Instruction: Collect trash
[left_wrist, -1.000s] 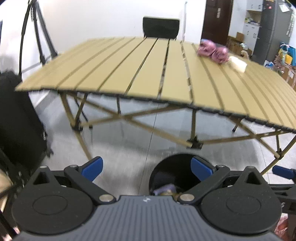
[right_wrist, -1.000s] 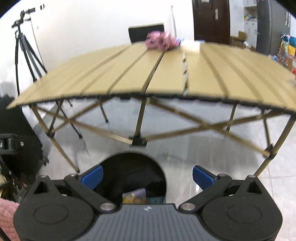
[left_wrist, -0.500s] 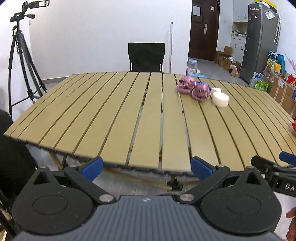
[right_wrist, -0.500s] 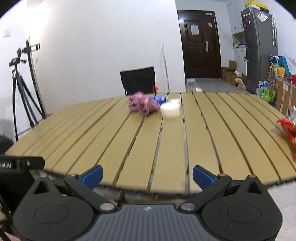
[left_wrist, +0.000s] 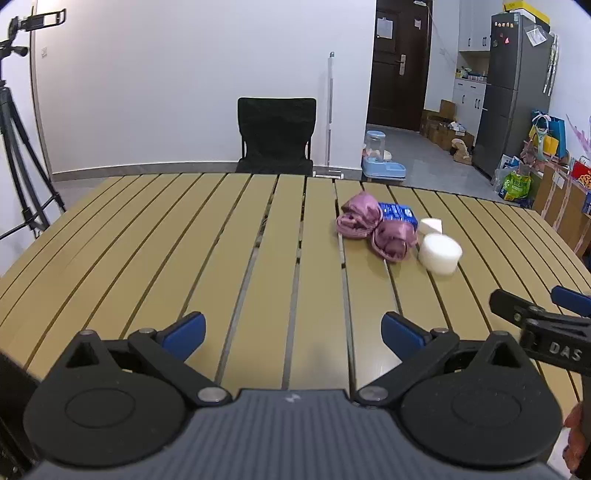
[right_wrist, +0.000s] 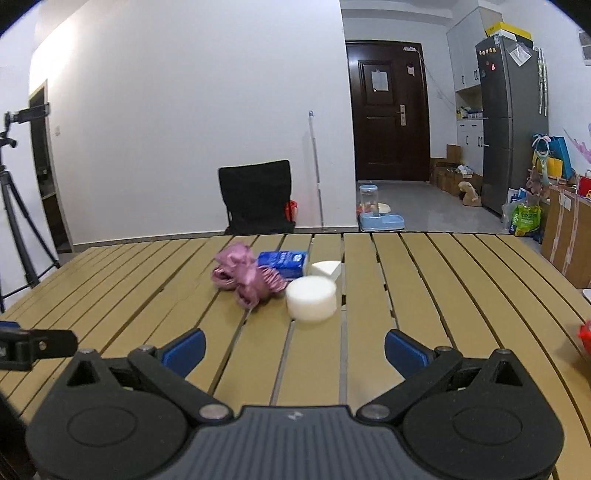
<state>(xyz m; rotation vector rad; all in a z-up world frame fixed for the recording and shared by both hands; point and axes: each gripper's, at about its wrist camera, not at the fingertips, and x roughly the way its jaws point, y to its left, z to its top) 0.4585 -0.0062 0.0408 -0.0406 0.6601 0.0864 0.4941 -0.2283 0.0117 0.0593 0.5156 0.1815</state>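
Both grippers are hovering above the near edge of a slatted table (left_wrist: 258, 258), whose long tan planks are running away from the cameras with dark gaps between them. The left gripper (left_wrist: 293, 330) is spread wide with nothing between its blue-padded fingers (left_wrist: 184, 328), and the right gripper (right_wrist: 293, 345) is likewise released and empty, its matte black linkages and ribbed grey housing filling the bottom of its view.

The trash is sitting in one tight cluster toward the far middle of the table, ahead of the right gripper and off to the right of the left one. Two crumpled purple wrappers (left_wrist: 373, 230), shiny and creased like foil or thin plastic, are lying bunched into rough balls that touch each other. Just behind them a small blue carton (right_wrist: 283, 263) is lying flat, its long axis running roughly across the planks in the right wrist view. A white wedge-shaped block (right_wrist: 327, 267) is resting beside the carton, its flat pale top looking smooth and foam-like. In front of it a short white cylinder (right_wrist: 312, 297) is standing on its round base, just beside the purple wrappers. At the far right edge of the right wrist view, a scrap of red wrapper (right_wrist: 584, 334) is lying on the table, well apart from the cluster.
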